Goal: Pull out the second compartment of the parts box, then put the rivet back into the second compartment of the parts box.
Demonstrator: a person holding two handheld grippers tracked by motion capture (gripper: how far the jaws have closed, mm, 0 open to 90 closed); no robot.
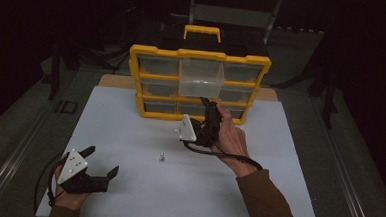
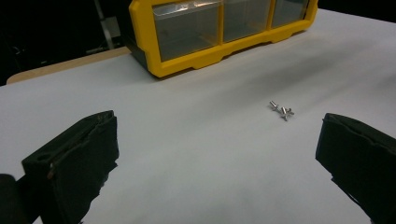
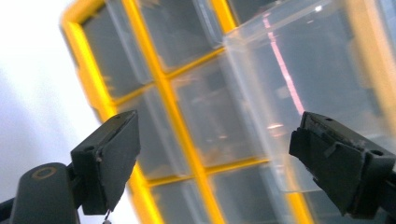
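Currently the yellow-framed plastic organiser with clear drawers (image 1: 198,84) stands upright at the far side of the white table top (image 1: 130,130), and its top-middle transparent drawer (image 1: 201,79) juts well out of the frame toward the person. The right gripper (image 1: 207,108) hovers just in front of and below that drawer, jaws spread wide with nothing between them; in the right gripper view the drawer's clear wall (image 3: 299,93) lies between and beyond the two black pads (image 3: 109,158), apart from both. The left gripper (image 1: 100,162) rests low at the near left of the table, jaws likewise spread and empty, with a small cluster of silver screws (image 2: 280,110) lying loose on the table ahead of it. Risks as judged: the drawer hangs far out, so a push off its axis could jam it skew in the slot, and a pull could bring it out altogether. The clear plastic gives little visual edge, so the pads could close on air or clip the lower drawer front. The organiser is unbraced, so a firm shove could slide or tip it backward. The screws are small and round-bodied; a sweep of either forearm could scatter them.
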